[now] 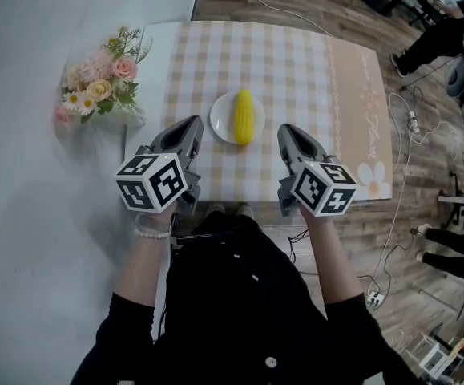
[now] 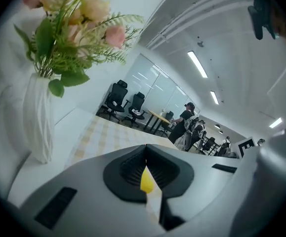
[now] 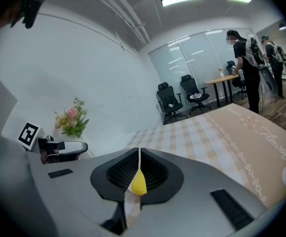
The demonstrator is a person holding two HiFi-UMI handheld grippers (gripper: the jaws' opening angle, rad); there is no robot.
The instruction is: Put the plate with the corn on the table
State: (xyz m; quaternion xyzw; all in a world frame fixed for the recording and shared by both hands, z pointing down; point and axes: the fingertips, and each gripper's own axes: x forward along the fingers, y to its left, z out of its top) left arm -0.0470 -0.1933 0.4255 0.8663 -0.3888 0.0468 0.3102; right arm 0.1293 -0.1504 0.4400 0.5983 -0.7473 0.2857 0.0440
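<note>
Centrally on the worktop (image 1: 296,70) sits a round white plate (image 1: 219,119), smooth and glossy, carrying one yellow cob of corn (image 1: 244,116) laid lengthwise away from the person. The worktop is covered by a cloth (image 1: 215,54) in a beige-and-white check. A plain beige band (image 1: 360,95) runs down its right side, edged with a dotted line and printed with a white daisy (image 1: 373,177). In the right gripper view the script on this band reads "Flower" (image 3: 273,142).

The left tongs (image 1: 190,124) and right tongs (image 1: 289,131) are held above the near edge, one on either side of the plate and clear of it. Both are clenched with nothing between them: each gripper view shows the ribbed black pads meeting at the tip, left (image 2: 145,147) and right (image 3: 139,152). Each carries a marker cube (image 1: 153,181) of black-and-white squares.

At the far left corner stands a ribbed white vase (image 2: 36,117) of pink and cream flowers (image 1: 103,87).
</note>
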